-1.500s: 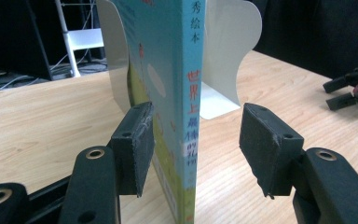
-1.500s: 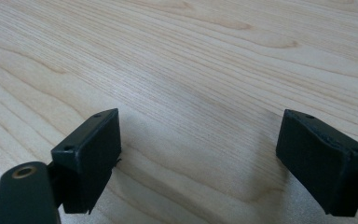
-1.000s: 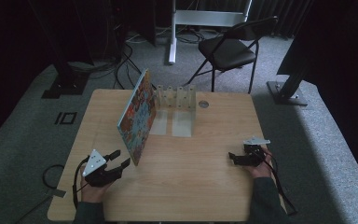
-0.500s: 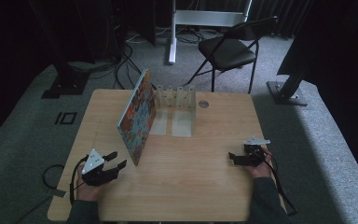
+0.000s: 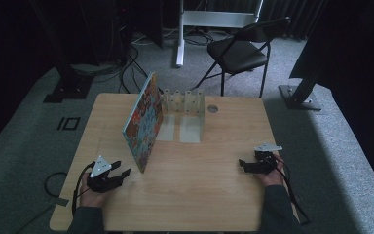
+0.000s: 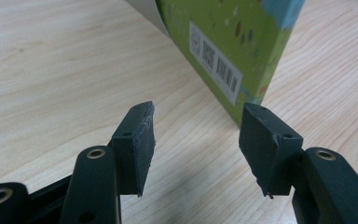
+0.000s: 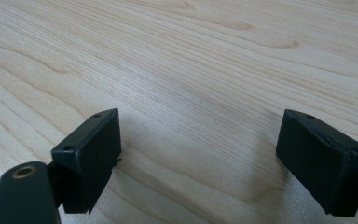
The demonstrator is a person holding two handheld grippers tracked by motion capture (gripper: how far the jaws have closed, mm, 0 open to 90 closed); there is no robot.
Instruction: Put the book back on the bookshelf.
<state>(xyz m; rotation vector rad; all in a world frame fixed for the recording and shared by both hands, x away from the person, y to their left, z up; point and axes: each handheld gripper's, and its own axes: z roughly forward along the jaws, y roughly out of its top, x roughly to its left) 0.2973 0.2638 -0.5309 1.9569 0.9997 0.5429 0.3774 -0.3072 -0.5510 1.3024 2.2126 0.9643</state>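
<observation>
A colourful picture book (image 5: 143, 121) stands tilted on edge, leaning against a clear slotted rack (image 5: 184, 104) near the table's middle. Its green back cover with a barcode (image 6: 223, 51) rises just beyond my left gripper's jaws. My left gripper (image 5: 124, 174) rests low at the table's front left, just short of the book's near corner, open with nothing between its pads. My right gripper (image 5: 242, 165) lies at the front right, pointing left over bare wood (image 7: 205, 93), open and wide, holding nothing.
The wooden table (image 5: 214, 195) has a round hole (image 5: 212, 109) near its back edge. A black folding chair (image 5: 241, 51) and stand bases sit on the carpet beyond. Cables trail from both grippers off the front edge.
My left gripper has sunk a little toward the tabletop and slid slightly nearer the front edge. The right gripper and the book have stayed put.
</observation>
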